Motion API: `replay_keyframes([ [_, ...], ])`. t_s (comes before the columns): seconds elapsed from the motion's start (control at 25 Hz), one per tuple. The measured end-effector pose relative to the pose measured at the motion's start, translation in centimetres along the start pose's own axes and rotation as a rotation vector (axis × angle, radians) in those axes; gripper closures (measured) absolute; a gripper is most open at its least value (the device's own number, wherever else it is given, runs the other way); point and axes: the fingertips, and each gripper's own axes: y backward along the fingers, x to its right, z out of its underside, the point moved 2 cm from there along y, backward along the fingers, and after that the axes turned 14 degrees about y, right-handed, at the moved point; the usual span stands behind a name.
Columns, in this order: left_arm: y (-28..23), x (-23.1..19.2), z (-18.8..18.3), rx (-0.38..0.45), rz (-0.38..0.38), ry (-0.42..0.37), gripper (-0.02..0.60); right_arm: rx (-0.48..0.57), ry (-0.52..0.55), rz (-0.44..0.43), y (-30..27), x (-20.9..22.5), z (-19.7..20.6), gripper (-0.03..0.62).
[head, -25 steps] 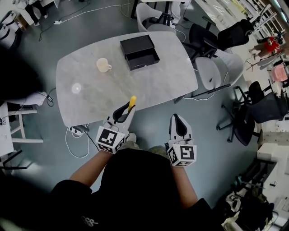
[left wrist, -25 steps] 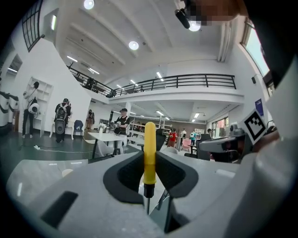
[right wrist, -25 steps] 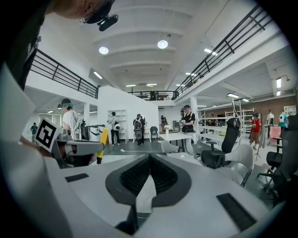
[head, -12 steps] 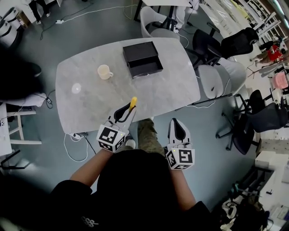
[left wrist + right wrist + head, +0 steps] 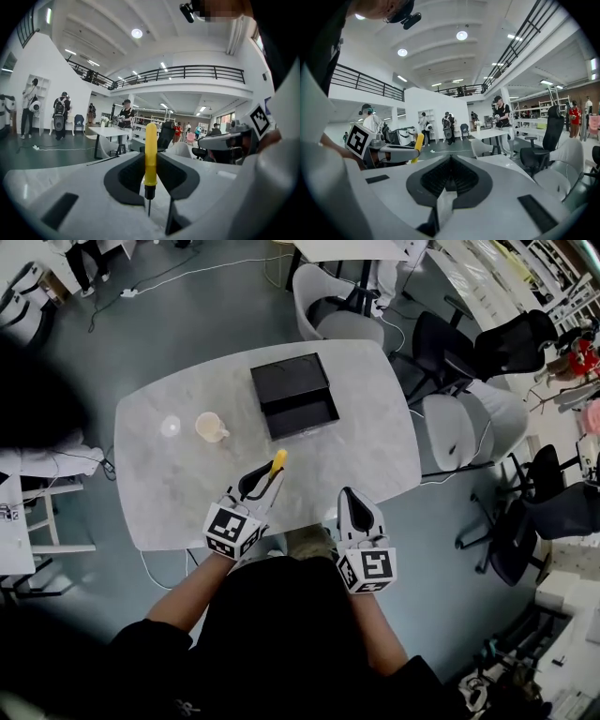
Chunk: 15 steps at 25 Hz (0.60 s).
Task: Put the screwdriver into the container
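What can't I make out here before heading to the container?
Screwdriver shaft: head view, hidden by the left gripper.
Black container interior: head view, too dark and small to tell contents.
Container: absent from both gripper views.
Clear item beside the mug: too small to identify.

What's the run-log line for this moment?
left gripper: shut on screwdriver; right gripper: shut, empty; container: on table; screwdriver: not in yet
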Motion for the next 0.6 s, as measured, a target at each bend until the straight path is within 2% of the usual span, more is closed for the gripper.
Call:
replay_keyframes([
  [0.24,-7.5,-3.5,-1.0,-0.096,-0.048,-0.062,0.495,-0.029,-0.005,-0.032,-5.5,4.1,-0.2,0.582],
  [0.6,-17.7,-7.4,1.6,-0.276,-0.044,-0.188,0.495,-0.077,-0.018,-0.13,-11.7,8.9,1.2,0.582],
])
